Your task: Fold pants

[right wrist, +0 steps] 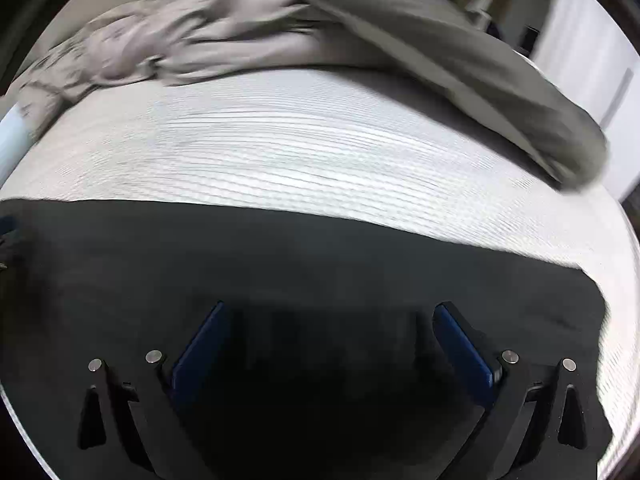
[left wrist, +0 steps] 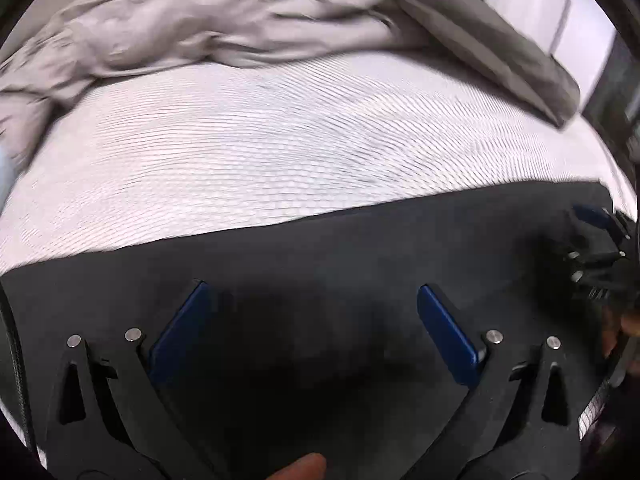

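both grippers, left gripper [left wrist: 312,312] and right gripper [right wrist: 332,328], hover wide open and empty over the pants [left wrist: 360,248]; close on the edge evenly before lifting.

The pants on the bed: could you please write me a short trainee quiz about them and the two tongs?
1. True or false: the left tongs are open.
2. What colour are the pants? A) black B) red C) white
3. What lies crumpled at the far side of the mattress?

Key:
1. True; both the left and the right tongs stand open over the pants.
2. A.
3. A grey blanket.
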Available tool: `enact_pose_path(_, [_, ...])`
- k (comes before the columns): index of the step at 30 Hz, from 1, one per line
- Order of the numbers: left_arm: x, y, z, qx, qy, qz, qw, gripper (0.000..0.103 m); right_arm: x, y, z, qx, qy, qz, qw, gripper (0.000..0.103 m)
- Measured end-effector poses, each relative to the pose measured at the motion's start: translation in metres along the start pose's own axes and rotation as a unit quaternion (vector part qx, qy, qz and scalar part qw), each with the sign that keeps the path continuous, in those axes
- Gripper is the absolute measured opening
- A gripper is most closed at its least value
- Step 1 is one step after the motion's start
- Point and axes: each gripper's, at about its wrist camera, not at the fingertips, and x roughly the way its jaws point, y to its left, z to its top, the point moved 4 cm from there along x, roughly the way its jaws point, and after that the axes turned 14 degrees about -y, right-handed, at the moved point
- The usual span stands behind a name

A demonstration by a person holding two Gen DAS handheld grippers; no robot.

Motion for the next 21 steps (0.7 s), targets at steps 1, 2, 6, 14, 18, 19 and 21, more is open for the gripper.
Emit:
enact_pose_path(1, [0.017,-0.01,0.004,0.007,0.012,-0.004,0.9999,0.102,0.008,0.02,0.003,-0.006,0.007,0.014,1.0,0.103])
enact_pose_path(2, [0.031,-0.017,0.002,0.014,0.03,-0.006,0.9994,0.102,0.019,0.029,0.009,-0.013,0.013,0.02,1.0,0.103])
enact_pose_path(6, [0.054,-0.015,0.001,0.01,0.042,0.02,0.9989,0.103,0.042,0.033,0.009,-0.048,0.023,0.027,0.998,0.103])
enact_pose_path(14, [0.038,0.078,0.002,-0.05,0.016,0.078,0.9956,0.103,0.034,-0.047,-0.008,-0.003,0.034,-0.045,0.998,0.103])
enact_pose_path(18, [0.039,0.087,0.0,-0.04,0.013,0.129,0.9907,0.103,0.02,-0.079,-0.016,0.014,0.032,-0.096,0.995,0.103])
enact_pose_path(19, [0.037,0.088,0.0,-0.039,0.012,0.128,0.9909,0.102,0.021,-0.077,-0.017,0.023,0.032,-0.09,0.995,0.103])
enact_pose_path(21, [0.024,0.086,0.005,-0.052,0.001,0.102,0.9934,0.1,0.015,-0.073,-0.018,0.028,0.03,-0.088,0.995,0.103])
